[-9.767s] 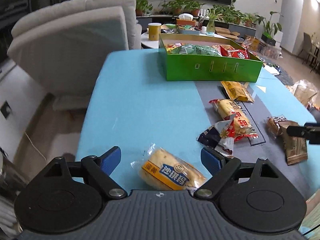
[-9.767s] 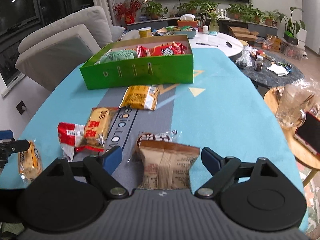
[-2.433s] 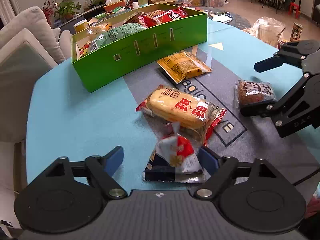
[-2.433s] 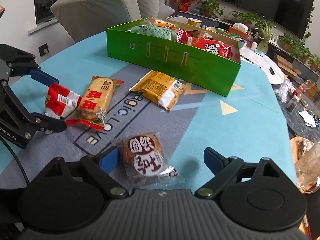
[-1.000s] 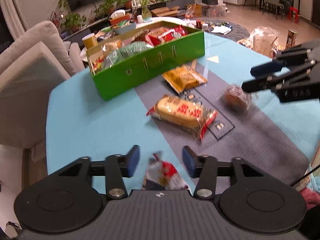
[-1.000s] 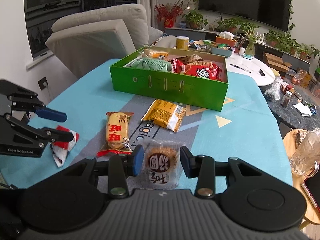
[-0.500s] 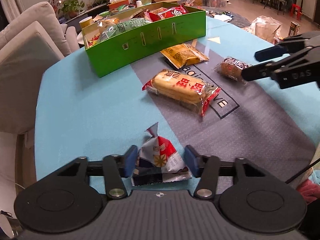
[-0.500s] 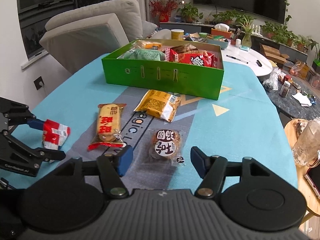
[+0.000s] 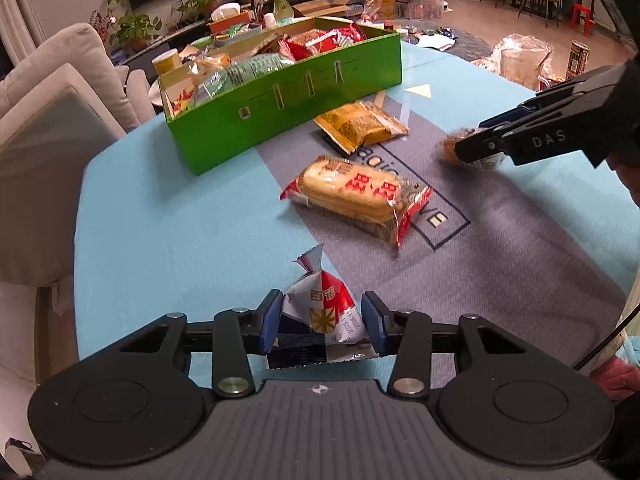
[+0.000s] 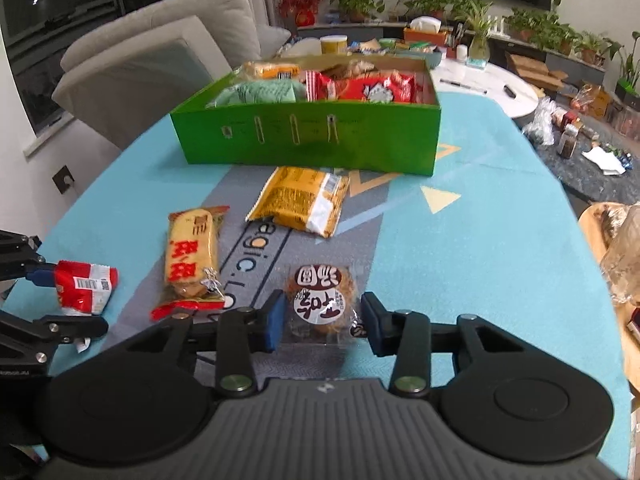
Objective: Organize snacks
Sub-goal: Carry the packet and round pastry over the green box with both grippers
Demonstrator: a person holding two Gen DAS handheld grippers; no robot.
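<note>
Both claws pinching packets: left claw [image 9: 322, 322] on red-white snack [image 9: 320, 312], right claw [image 10: 322, 322] on round cake [image 10: 320, 292]; green box [image 10: 308, 136] straight ahead, far.

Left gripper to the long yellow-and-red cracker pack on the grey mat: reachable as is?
Probably not yet: the left gripper is shut on the red-and-white packet. The path to the cracker pack itself looks clear.

"DAS" on right gripper [image 9: 476, 142]
</note>
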